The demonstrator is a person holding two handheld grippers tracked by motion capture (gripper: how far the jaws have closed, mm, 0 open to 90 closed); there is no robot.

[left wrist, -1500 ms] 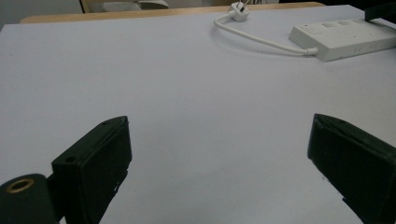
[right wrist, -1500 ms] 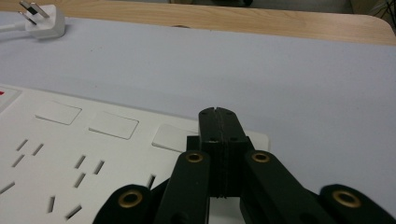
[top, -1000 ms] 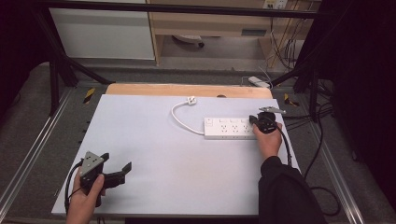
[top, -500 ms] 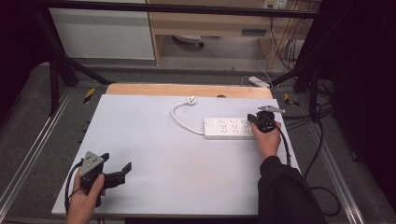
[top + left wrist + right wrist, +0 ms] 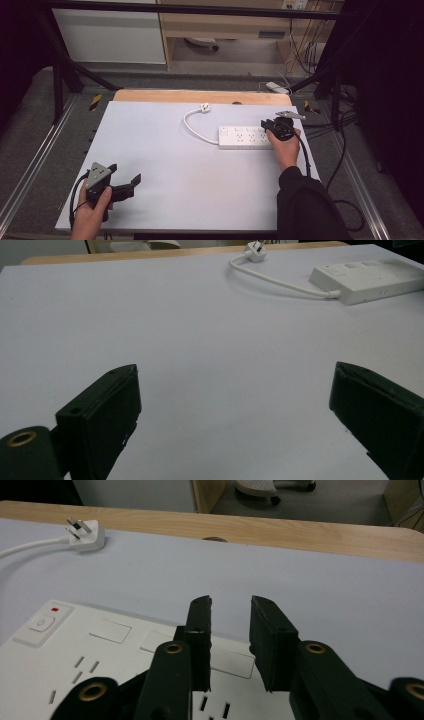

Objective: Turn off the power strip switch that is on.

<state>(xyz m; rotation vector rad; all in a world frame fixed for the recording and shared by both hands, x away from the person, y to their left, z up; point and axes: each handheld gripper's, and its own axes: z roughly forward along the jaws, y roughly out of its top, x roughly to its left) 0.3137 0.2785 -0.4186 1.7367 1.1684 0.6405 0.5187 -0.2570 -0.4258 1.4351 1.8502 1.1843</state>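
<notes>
Zero grasps so far: right tool point(image 5: 272, 128), jaws slightly apart, hovers over the power strip point(image 5: 246, 137) at frame right, plug point(image 5: 204, 107) loose on the bench point(image 5: 165, 150), left tool point(image 5: 125, 181) wide apart lower left.

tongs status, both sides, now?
Left tongs: open, empty, over bare table.
Right tongs: slightly open, holding nothing, above the power strip.

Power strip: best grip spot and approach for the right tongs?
Grip the power strip across its narrow width at the right end, where the right tongs hover. Come from above: it lies flat, long and thin, with its cord leaving the left end.
</notes>
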